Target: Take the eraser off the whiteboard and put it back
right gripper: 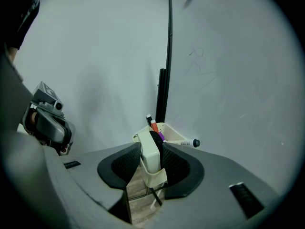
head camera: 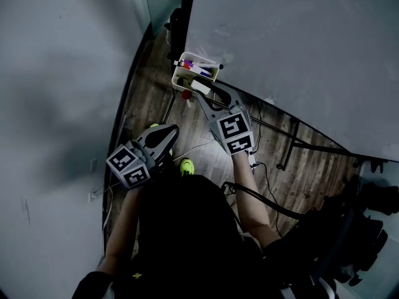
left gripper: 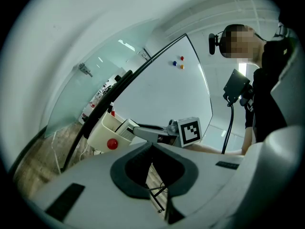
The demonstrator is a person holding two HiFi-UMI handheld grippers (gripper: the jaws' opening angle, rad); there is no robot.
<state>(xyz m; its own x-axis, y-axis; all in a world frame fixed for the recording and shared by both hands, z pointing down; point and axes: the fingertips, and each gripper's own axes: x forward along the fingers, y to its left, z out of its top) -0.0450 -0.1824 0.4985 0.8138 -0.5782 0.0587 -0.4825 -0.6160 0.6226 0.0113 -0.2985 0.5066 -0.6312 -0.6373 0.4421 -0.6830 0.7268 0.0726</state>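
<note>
The eraser, a white block with black felt on one side, stands on edge between the pads of my right gripper, which is shut on it. It is right at the cream tray that hangs at the lower corner of the whiteboard. From the head view the eraser is at the tray's near rim, under the right gripper. In the left gripper view the eraser pokes into the tray. My left gripper hangs lower left, shut and empty, away from the board.
Several markers lie in the tray, one marker sticking out sideways. A red round knob sits on the tray's side. Small magnets dot the board. The board's black stand leg and cables cross the wooden floor. A wall is at the left.
</note>
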